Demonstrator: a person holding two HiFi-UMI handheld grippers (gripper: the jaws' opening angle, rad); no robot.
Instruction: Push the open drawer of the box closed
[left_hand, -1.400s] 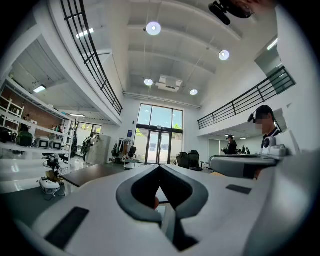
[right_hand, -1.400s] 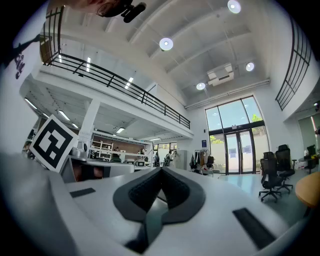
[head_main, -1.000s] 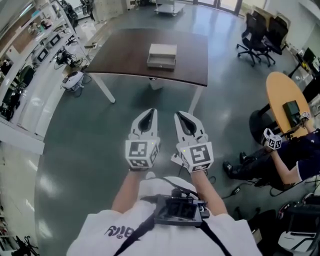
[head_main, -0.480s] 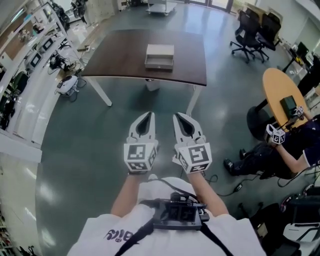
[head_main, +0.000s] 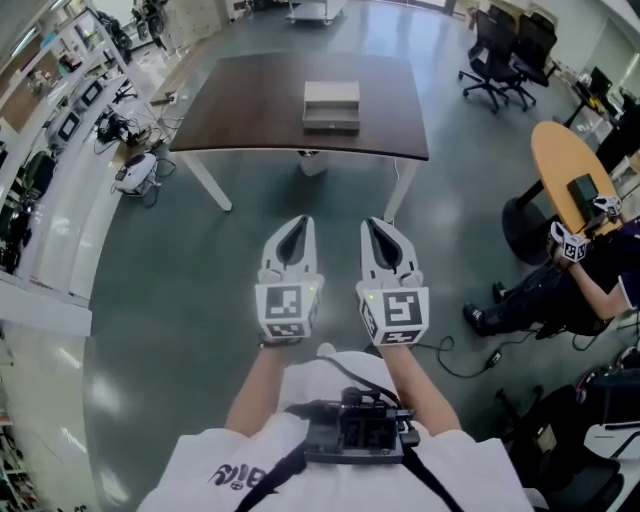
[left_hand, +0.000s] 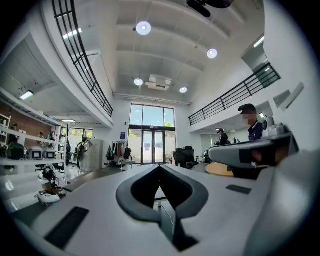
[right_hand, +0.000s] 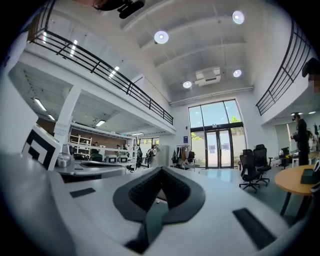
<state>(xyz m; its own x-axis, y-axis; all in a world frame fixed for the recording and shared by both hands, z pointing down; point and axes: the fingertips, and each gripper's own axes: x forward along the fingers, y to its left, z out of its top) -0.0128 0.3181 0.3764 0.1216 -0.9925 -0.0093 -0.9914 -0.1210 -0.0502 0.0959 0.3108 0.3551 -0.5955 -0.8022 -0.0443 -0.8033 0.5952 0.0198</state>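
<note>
A pale box (head_main: 331, 103) with its drawer (head_main: 331, 124) pulled out toward me sits near the middle of a dark brown table (head_main: 250, 100) far ahead in the head view. My left gripper (head_main: 301, 220) and right gripper (head_main: 369, 222) are held side by side in front of my chest, well short of the table, both shut with nothing between the jaws. In the left gripper view the left gripper (left_hand: 160, 166) points level across the hall; the right gripper (right_hand: 161, 169) does the same in the right gripper view. Neither gripper view shows the box.
Grey floor lies between me and the table. Shelves with equipment (head_main: 60, 110) line the left. Black office chairs (head_main: 500, 50) stand at the back right. A round wooden table (head_main: 565, 175) and a seated person (head_main: 560, 290) with a marker cube are at the right.
The view has shifted slightly, so the table and box now sit a little further right and higher. Both grippers stay shut and side by side.
</note>
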